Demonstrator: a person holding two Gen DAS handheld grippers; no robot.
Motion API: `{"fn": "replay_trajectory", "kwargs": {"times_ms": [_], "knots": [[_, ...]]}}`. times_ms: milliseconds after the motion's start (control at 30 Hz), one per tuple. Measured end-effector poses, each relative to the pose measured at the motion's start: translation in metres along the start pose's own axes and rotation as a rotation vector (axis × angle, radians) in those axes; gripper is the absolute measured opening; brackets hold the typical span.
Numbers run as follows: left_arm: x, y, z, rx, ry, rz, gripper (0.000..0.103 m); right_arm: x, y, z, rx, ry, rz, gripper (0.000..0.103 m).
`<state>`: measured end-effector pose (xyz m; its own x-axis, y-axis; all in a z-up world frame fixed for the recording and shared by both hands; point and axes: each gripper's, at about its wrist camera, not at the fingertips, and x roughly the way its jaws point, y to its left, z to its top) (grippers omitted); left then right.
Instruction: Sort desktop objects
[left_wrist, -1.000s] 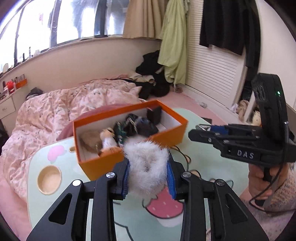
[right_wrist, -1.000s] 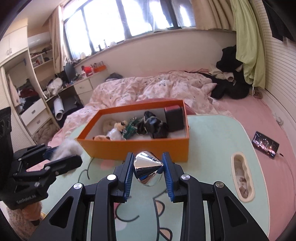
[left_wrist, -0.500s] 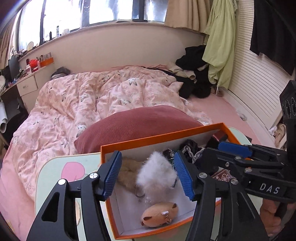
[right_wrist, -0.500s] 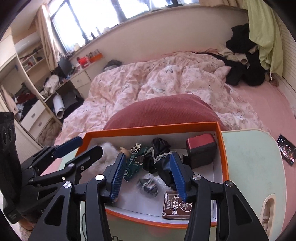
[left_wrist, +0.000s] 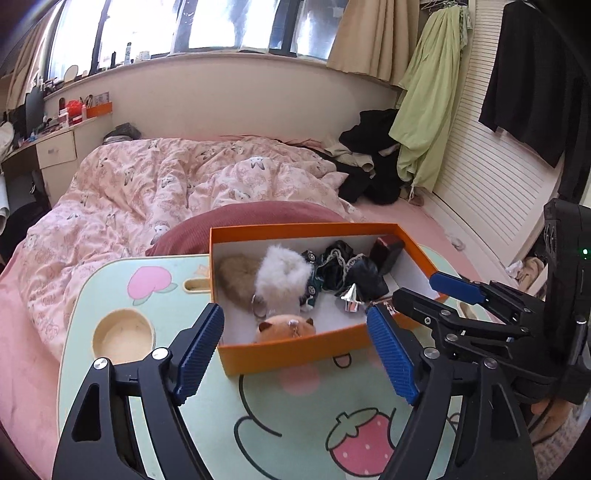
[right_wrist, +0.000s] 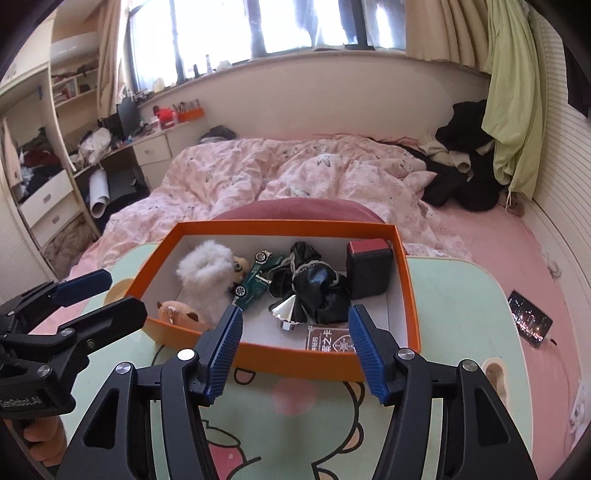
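An orange box (left_wrist: 295, 349) (right_wrist: 295, 360) stands on the mint-green table. In it lie a white fluffy pom-pom (left_wrist: 282, 275) (right_wrist: 205, 273), a brown plush (left_wrist: 286, 326) (right_wrist: 177, 314), a silver cone (left_wrist: 351, 293) (right_wrist: 286, 312), a green toy car (right_wrist: 255, 280), black cloth (right_wrist: 314, 284), a dark cube (right_wrist: 367, 267) and a card (right_wrist: 327, 339). My left gripper (left_wrist: 295, 354) is open and empty, just before the box's near wall. My right gripper (right_wrist: 295, 350) is open and empty at the box's near wall; it also shows in the left wrist view (left_wrist: 424, 291).
The table (left_wrist: 155, 291) has a round cup recess (left_wrist: 123, 334) at its left and a slot (right_wrist: 495, 376) at its right. A red pillow (right_wrist: 299, 210) and a pink bed lie behind the box. A phone (right_wrist: 530, 319) lies on the pink floor at right.
Both grippers have opened, dropped the pom-pom and the silver cone into the box, and drawn back to its near side.
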<state>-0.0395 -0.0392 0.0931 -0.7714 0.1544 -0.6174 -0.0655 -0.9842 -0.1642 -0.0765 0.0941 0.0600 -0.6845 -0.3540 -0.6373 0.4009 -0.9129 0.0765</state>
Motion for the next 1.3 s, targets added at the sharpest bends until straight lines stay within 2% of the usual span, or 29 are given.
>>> {"fn": "replay_trajectory", "kwargs": {"times_ms": [133, 300, 400, 533, 567, 633, 700, 733, 767, 800, 1300], "knots": [[-0.008, -0.006, -0.025, 0.0, 0.009, 0.011, 0.08, -0.015, -0.002, -0.025, -0.002, 0.017, -0.019, 0.074], [0.0, -0.012, -0.06, -0.018, 0.068, 0.057, 0.08, -0.018, -0.009, -0.061, 0.03, 0.105, -0.039, 0.074], [0.006, -0.013, -0.079, -0.034, 0.093, 0.103, 0.08, -0.022, -0.013, -0.083, 0.038, 0.118, -0.065, 0.074], [0.013, -0.017, -0.091, -0.012, 0.126, 0.12, 0.08, -0.022, -0.02, -0.106, 0.059, 0.134, -0.088, 0.074], [0.016, -0.018, -0.093, -0.005, 0.142, 0.122, 0.08, -0.021, -0.023, -0.108, 0.071, 0.147, -0.081, 0.075], [0.021, -0.018, -0.097, 0.006, 0.166, 0.144, 0.081, -0.022, -0.029, -0.108, 0.09, 0.143, -0.071, 0.085], [0.02, -0.022, -0.098, 0.029, 0.166, 0.179, 0.083, -0.021, -0.031, -0.109, 0.096, 0.151, -0.078, 0.101], [0.021, -0.024, -0.099, 0.043, 0.169, 0.185, 0.089, -0.019, -0.03, -0.11, 0.088, 0.16, -0.086, 0.103], [0.022, -0.025, -0.099, 0.052, 0.176, 0.18, 0.101, -0.017, -0.027, -0.112, 0.06, 0.167, -0.111, 0.103], [0.023, -0.025, -0.1, 0.058, 0.182, 0.174, 0.103, -0.016, -0.022, -0.113, 0.028, 0.171, -0.142, 0.103], [0.021, -0.02, -0.102, 0.066, 0.178, 0.159, 0.103, -0.015, -0.022, -0.114, 0.022, 0.164, -0.133, 0.103]]}}
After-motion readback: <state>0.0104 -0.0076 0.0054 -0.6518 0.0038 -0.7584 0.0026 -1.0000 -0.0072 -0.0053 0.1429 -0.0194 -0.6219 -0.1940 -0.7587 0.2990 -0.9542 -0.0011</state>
